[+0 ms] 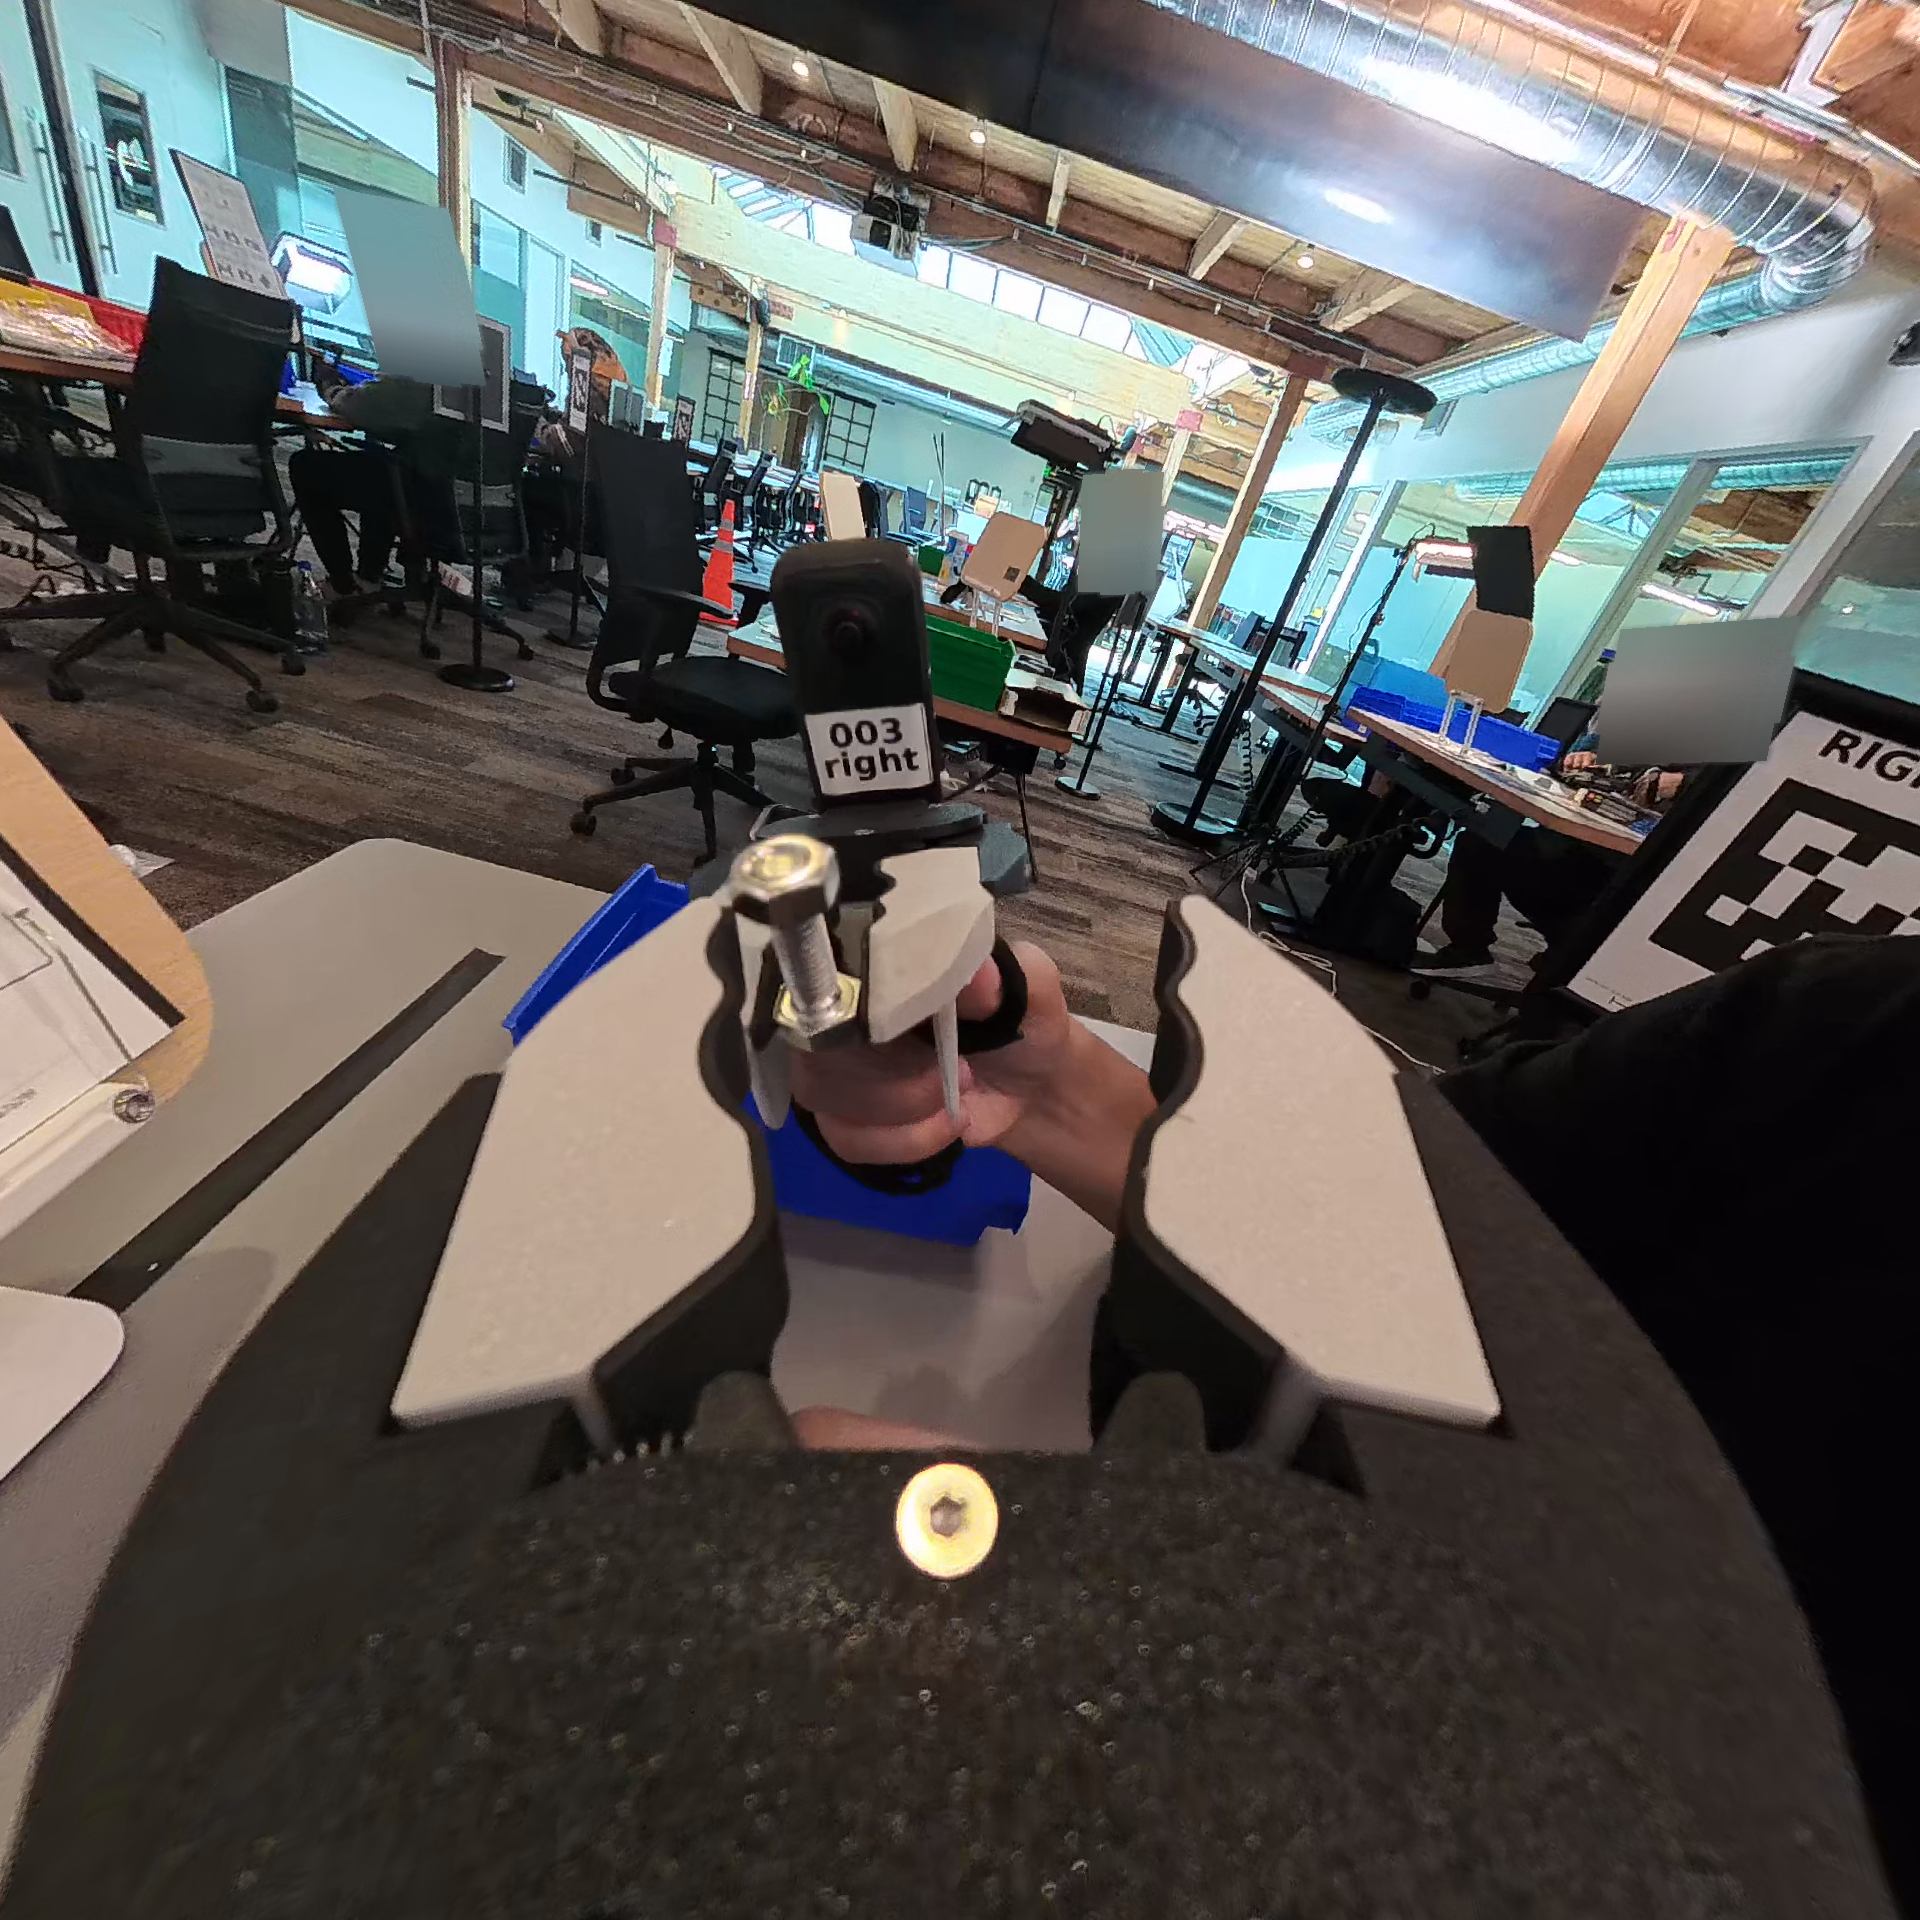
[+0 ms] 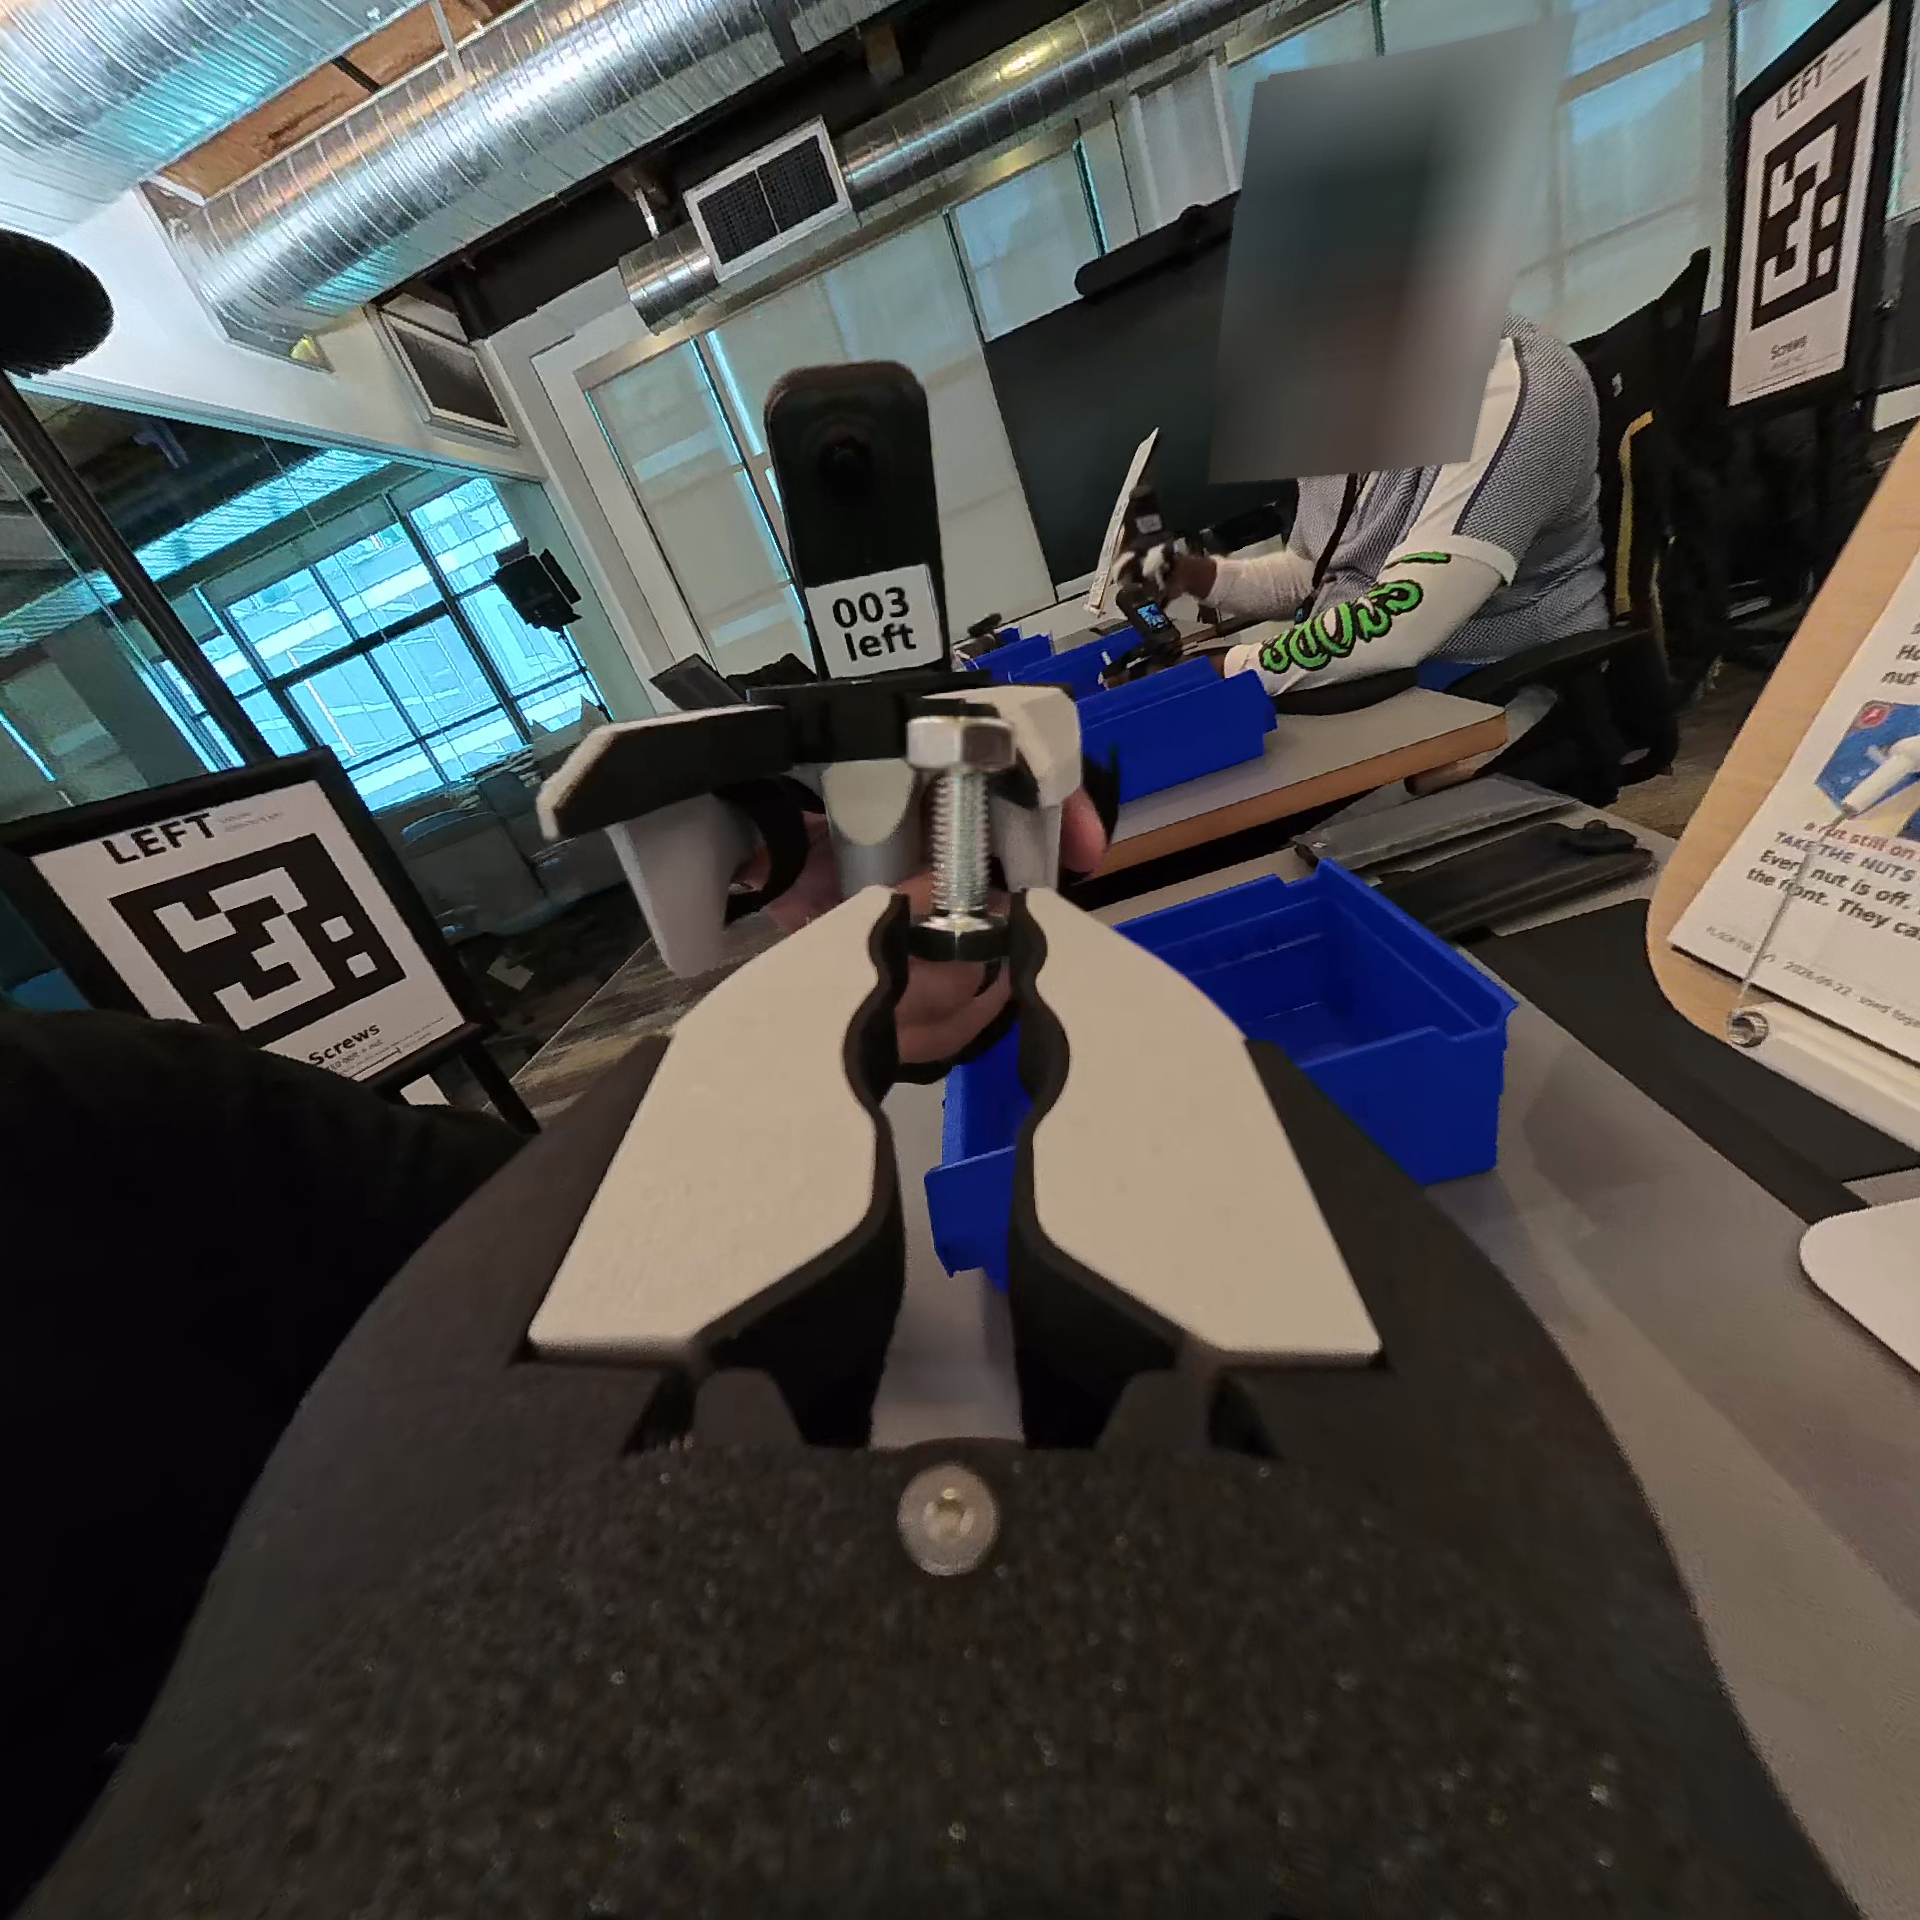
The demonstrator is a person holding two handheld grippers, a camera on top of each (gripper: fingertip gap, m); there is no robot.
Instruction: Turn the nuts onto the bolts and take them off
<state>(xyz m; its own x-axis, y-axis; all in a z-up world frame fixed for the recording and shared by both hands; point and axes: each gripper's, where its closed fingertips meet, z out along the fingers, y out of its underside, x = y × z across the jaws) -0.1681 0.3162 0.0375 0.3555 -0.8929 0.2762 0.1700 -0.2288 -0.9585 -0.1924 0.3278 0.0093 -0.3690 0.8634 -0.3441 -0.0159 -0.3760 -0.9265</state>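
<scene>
A silver bolt (image 2: 958,821) stands upright in the air, head up, with a hex nut (image 2: 951,943) on its lower end. My right gripper (image 2: 951,925) is shut on the nut and holds bolt and nut above the blue bin (image 2: 1351,997). The left wrist view shows the bolt (image 1: 800,940), the nut (image 1: 821,1010) and the right gripper (image 1: 831,1023) facing it. My left gripper (image 1: 956,925) is wide open. Its left finger (image 1: 623,1091) lies close beside the bolt. In the right wrist view the left gripper (image 2: 821,769) is spread around the bolt head without gripping it.
The blue bin (image 1: 904,1205) sits on a grey table (image 1: 343,935). An instruction board (image 2: 1818,831) stands at the table's right side, with a white object (image 2: 1870,1268) in front of it. Sign boards with black-and-white codes (image 2: 260,935) (image 1: 1818,883) stand beside the table. A person works at a farther table (image 2: 1351,748). The tips of both grippers are at nearly the same place. Both grippers' tips are roughly 40 cm from the white object (image 2: 1870,1268).
</scene>
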